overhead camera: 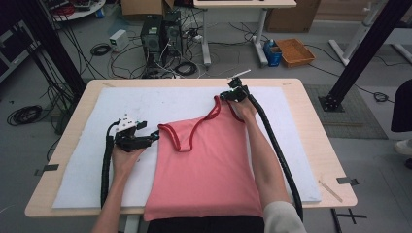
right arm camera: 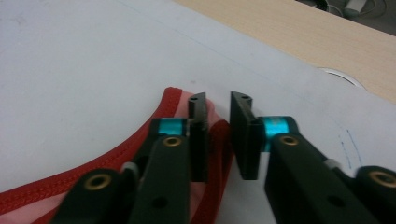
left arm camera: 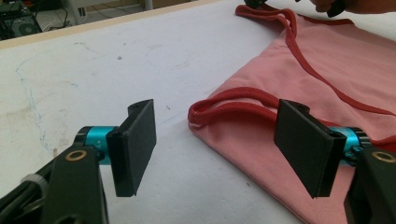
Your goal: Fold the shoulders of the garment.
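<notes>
- Pink tank top (overhead camera: 204,160) lies flat on the white mat (overhead camera: 87,170), middle of the table
- Right gripper (overhead camera: 235,95) pinches its far right strap (right arm camera: 216,140), jaws narrow
- Left gripper (overhead camera: 154,136) stands wide, near left strap (left arm camera: 233,100) between the jaws, untouched

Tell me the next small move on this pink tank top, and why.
Probably slide the left tool forward and close it on the near strap. Its jaws stand wide open with the strap loop lying between and just ahead of them, untouched. The right tool sits nearly shut at the far strap, so the tank top needs a matching grip there.
</notes>
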`<act>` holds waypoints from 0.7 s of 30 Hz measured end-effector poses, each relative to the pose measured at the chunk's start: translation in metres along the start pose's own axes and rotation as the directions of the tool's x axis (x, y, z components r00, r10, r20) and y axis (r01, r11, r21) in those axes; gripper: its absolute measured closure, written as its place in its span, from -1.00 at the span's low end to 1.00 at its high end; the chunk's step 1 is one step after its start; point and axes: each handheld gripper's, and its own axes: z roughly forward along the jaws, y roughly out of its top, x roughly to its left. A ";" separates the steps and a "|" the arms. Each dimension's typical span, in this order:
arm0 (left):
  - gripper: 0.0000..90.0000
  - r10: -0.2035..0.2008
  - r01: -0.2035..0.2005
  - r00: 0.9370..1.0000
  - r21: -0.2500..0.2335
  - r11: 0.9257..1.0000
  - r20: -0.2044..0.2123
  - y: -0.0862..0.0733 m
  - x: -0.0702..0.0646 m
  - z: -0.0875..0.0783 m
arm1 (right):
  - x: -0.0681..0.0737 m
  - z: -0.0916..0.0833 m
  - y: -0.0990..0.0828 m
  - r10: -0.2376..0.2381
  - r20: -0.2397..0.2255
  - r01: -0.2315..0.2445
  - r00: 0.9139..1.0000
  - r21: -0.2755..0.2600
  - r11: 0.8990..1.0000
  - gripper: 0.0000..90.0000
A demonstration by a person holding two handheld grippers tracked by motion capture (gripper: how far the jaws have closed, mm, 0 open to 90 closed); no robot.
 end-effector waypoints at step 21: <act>-0.33 0.006 -0.006 1.000 0.006 1.000 -0.001 0.000 0.000 0.000 | 0.038 -0.059 -0.013 -0.095 -0.123 0.084 0.988 -0.092 0.992 0.89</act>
